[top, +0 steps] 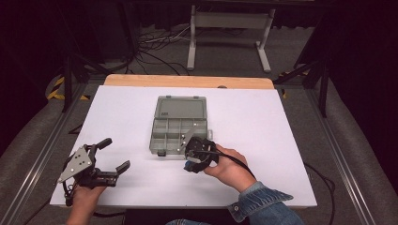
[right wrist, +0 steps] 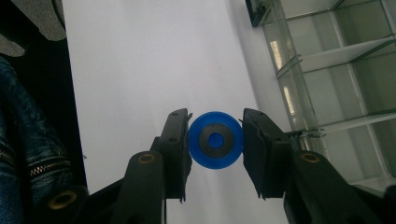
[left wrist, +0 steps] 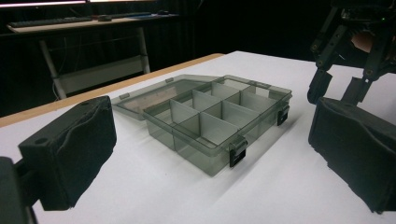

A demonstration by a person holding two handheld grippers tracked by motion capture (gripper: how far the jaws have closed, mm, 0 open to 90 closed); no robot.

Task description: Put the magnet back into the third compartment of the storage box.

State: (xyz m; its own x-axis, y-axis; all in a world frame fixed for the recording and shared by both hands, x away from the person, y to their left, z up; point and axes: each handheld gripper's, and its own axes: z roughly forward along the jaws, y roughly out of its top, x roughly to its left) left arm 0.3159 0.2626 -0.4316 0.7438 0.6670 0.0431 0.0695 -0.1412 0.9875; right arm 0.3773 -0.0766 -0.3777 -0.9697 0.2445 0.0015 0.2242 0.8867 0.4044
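Observation:
A grey see-through compartment box [top: 179,126] lies open in the middle of the white table, its lid folded back toward the far side. In the left gripper view the box [left wrist: 215,116] shows several empty compartments and two black latches. My right gripper [right wrist: 215,140] is shut on a round blue disc [right wrist: 215,139] with a grey centre, held above the white tabletop beside the box's wall [right wrist: 327,70]. From above, the right gripper [top: 192,163] hangs just in front of the box's near edge, the blue disc [top: 188,164] under it. My left gripper [top: 114,154] rests open at the front left, nothing between its pads [left wrist: 70,149].
The white table [top: 263,140] has a wooden strip along its far edge. Beyond it stand a white metal frame [top: 230,33] and loose cables on the floor. Metal rails run along both sides. A denim sleeve [top: 263,201] comes in at the bottom right.

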